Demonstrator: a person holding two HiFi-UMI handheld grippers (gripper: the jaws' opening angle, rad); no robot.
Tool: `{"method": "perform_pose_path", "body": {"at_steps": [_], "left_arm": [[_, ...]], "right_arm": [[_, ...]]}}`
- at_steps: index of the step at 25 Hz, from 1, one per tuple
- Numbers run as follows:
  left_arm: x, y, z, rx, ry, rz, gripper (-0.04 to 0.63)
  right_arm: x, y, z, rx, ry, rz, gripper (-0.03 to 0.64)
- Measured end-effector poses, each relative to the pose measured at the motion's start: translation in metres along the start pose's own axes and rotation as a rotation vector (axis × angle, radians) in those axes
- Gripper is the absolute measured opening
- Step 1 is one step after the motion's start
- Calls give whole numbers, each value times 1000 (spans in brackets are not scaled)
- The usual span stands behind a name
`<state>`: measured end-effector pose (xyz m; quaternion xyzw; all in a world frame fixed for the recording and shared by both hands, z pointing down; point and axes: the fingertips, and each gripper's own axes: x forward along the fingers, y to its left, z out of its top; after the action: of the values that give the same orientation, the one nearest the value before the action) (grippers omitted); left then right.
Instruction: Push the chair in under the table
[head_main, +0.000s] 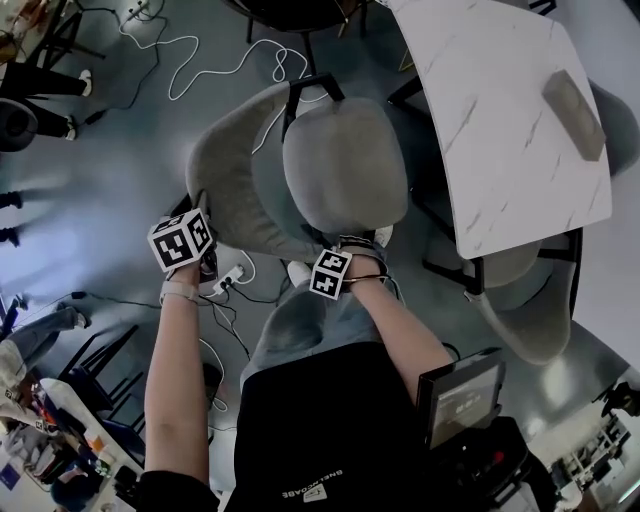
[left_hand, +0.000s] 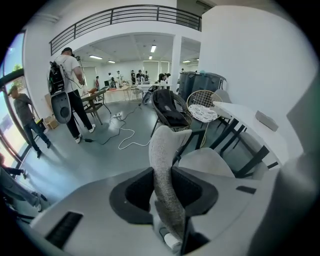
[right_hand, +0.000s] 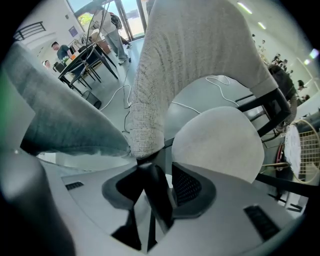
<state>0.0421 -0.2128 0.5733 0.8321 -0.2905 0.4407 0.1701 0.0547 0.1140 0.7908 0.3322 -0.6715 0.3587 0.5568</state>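
Nothing really readable here. The person's black top (head_main: 330, 430) has a small white logo with a line of print (head_main: 312, 491) under it, upside down in the head view and too small to make out. The little screen (head_main: 462, 398) beside it shows pale lines, too blurry to read.

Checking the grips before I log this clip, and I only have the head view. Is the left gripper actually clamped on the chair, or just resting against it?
Observer: Clamped. In the left gripper view, the left gripper has its jaws closed on the grey fabric edge of the chair back, with a pad on each side.
Operator: And the right one?
Observer: The right gripper has a dark frame bar between its jaws, just below the end of the chair back's fabric. It looks clamped on the bar.
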Motion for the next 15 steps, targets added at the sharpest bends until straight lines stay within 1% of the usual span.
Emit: {"method": "perform_pose_path", "body": {"at_steps": [8,12,15], "left_arm": [[22,-48,28,17,3,-33,107],[32,-69,42,-4,-9,-58,106],[38,-84,52,5,-10,-70,104]], "right_arm": [[-10,-47,-43,5,11,-11,163],[-15,-65,-61,15,16,-8,163],[-18,-78,-74,24,20,-8,163]]}}
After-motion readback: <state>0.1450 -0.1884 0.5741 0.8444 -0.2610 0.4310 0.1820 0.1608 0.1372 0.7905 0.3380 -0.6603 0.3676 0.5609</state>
